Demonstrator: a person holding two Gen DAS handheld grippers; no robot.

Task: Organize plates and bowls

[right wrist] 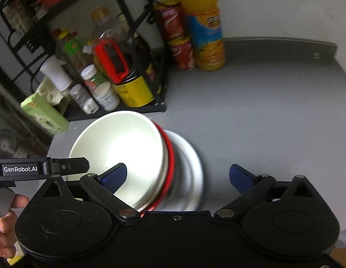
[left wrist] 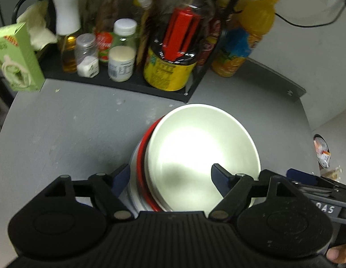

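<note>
I see the stack of bowls (left wrist: 202, 156) low and centre on the grey counter (left wrist: 61, 134). My left gripper (left wrist: 170, 178) is spread wide around its rim, gripping nothing. Only the right view shows white plates (right wrist: 190, 156) under the stack; my right gripper (right wrist: 177, 176) is also wide open, empty. "GenRobot.AI" reads at left on the other gripper.

On the counter (right wrist: 262, 111) sits one stack of dishes: one white bowl (right wrist: 119, 154) on top, one red-rimmed dish (right wrist: 170, 156) beneath it, and white plates (right wrist: 190, 163) too blurred to count. At the back edge stand one orange juice bottle (right wrist: 206, 29) and two red cans (right wrist: 177, 38).
</note>
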